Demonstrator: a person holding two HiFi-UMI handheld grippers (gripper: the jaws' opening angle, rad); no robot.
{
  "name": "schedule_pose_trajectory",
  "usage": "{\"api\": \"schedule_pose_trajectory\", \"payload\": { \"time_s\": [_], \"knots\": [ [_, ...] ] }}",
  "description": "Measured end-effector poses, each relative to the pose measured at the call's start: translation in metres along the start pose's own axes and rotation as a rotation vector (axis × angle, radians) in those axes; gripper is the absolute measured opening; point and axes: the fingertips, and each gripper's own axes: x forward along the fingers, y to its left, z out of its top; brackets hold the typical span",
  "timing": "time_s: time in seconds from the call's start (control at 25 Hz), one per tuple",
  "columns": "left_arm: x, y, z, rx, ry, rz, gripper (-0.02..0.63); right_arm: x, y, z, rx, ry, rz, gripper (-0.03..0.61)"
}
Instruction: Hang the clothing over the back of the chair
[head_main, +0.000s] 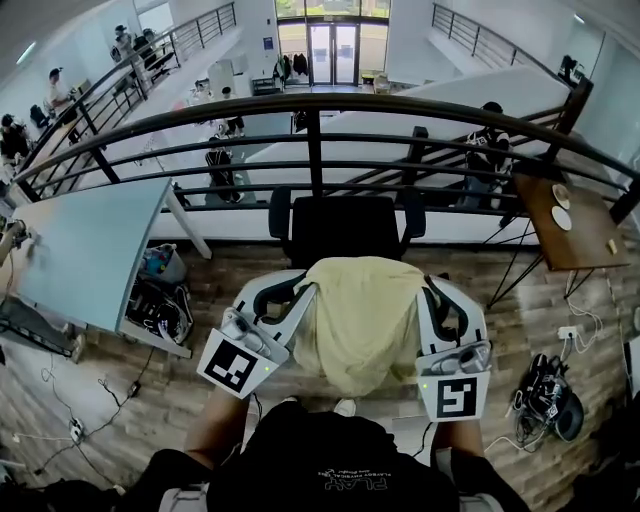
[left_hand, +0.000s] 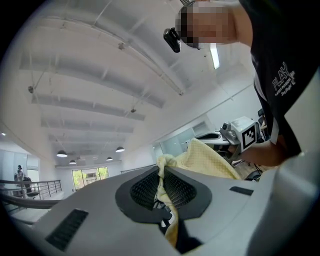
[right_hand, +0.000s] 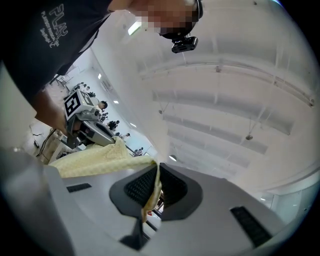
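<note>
A pale yellow garment (head_main: 360, 318) hangs spread between my two grippers, just in front of a black office chair (head_main: 345, 228) whose back stands beyond it. My left gripper (head_main: 303, 287) is shut on the garment's left top corner, and the cloth (left_hand: 162, 187) shows pinched between its black pads. My right gripper (head_main: 427, 287) is shut on the right top corner, with a fold of cloth (right_hand: 152, 192) squeezed between its pads. Both gripper views point upward at the ceiling.
A black railing (head_main: 315, 110) runs behind the chair at a balcony edge. A light blue table (head_main: 80, 250) stands at the left, a brown table (head_main: 570, 225) at the right. Bags (head_main: 160, 305) and cables lie on the wooden floor either side.
</note>
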Motion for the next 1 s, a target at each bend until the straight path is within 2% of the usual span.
{"api": "schedule_pose_trajectory", "payload": {
  "time_s": [0.36,0.72,1.0],
  "knots": [
    [0.007,0.031,0.011,0.059,0.007,0.078,0.037,0.022,-0.015,0.005,-0.010,-0.059,0.038,0.026],
    [0.032,0.041,0.006,0.086,0.009,0.072,0.037,0.047,-0.024,-0.004,-0.061,-0.039,0.083,0.026],
    [0.048,0.054,-0.002,0.088,0.029,0.046,0.037,0.066,-0.029,-0.008,-0.180,-0.025,0.097,0.026]
  ]
}}
